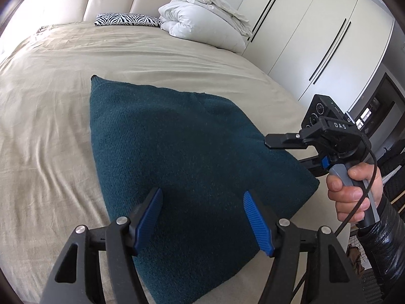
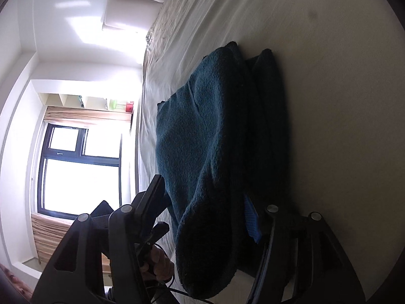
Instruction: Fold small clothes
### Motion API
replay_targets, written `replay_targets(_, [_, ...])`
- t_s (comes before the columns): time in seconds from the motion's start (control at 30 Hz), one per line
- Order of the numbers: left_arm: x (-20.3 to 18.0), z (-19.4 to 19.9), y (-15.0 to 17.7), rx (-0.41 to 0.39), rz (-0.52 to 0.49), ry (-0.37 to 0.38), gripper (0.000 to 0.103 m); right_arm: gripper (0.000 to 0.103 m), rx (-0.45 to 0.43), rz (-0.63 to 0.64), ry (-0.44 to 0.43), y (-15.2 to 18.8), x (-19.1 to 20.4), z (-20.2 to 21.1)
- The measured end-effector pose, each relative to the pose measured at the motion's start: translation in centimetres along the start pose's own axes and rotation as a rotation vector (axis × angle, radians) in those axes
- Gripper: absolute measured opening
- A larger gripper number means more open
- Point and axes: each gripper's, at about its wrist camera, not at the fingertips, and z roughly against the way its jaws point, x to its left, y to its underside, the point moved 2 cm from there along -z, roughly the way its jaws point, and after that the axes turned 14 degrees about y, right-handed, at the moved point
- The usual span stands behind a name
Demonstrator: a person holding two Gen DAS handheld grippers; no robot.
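A teal knitted garment lies folded flat on the bed, apparently so its edges can be reached. The left gripper hovers over its near end, jaws spread and empty. The right gripper straddles the side edge with jaws apart, the cloth between them but seemingly unpinched.

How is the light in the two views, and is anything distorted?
Left wrist view: even daylight, sharp; the fisheye bends the wardrobe lines. Right wrist view: the window is blown out, so the teal cloth and bed look dark; the picture is rolled sideways.
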Motion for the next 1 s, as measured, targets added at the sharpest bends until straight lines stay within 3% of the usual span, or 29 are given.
replay_targets(0.07, [0.0, -0.1, -0.1, 0.001, 0.006, 0.0, 0.07, 0.053, 0.02, 0.041, 0.065, 1.0, 1.0, -0.9])
replay_targets(0.1, [-0.1, -0.2, -0.1, 0.001, 0.007, -0.002, 0.07, 0.044, 0.01, 0.058, 0.104, 1.1, 1.4, -1.1])
replay_targets(0.13, [-0.2, -0.2, -0.1, 0.002, 0.008, -0.002, 0.07, 0.024, 0.006, 0.062, 0.131, 2.7, 1.3, -1.1])
replay_targets(0.2, [-0.3, -0.1, -0.3, 0.007, 0.008, -0.001, 0.07, 0.012, 0.0, 0.03, 0.169, 2.4, 1.3, -2.7])
replay_targets(0.37, [-1.8, -0.3, -0.5, 0.008, -0.025, -0.002, 0.07, 0.011, -0.036, 0.006, 0.134, 2.8, 0.8, -1.6])
replay_targets(0.5, [-1.2, -2.7, 0.0, 0.07, -0.02, -0.019, 0.07, 0.011, -0.06, -0.004, 0.124, 2.8, -0.5, -1.3])
replay_targets(0.57, [-0.8, -2.5, 0.4, 0.042, -0.013, 0.001, 0.07, 0.009, -0.043, -0.037, 0.059, 3.3, -2.5, -2.0])
replay_targets(0.63, [-0.7, -2.4, 0.4, 0.043, -0.018, 0.001, 0.07, 0.013, -0.076, -0.055, -0.001, 4.3, -2.8, -1.4])
replay_targets(0.77, [-0.6, -2.3, 0.3, 0.046, -0.023, -0.001, 0.07, 0.021, -0.072, -0.091, 0.002, 7.0, -1.6, -0.5])
replay_targets(0.87, [-0.5, -2.2, 0.5, 0.048, -0.03, -0.008, 0.07, 0.025, -0.092, -0.041, 0.025, 8.7, -0.4, -0.2])
replay_targets(1.0, [-0.6, -2.0, 0.9, 0.075, -0.063, -0.029, 0.067, 0.01, -0.088, -0.1, 0.058, 11.1, -1.8, 1.0])
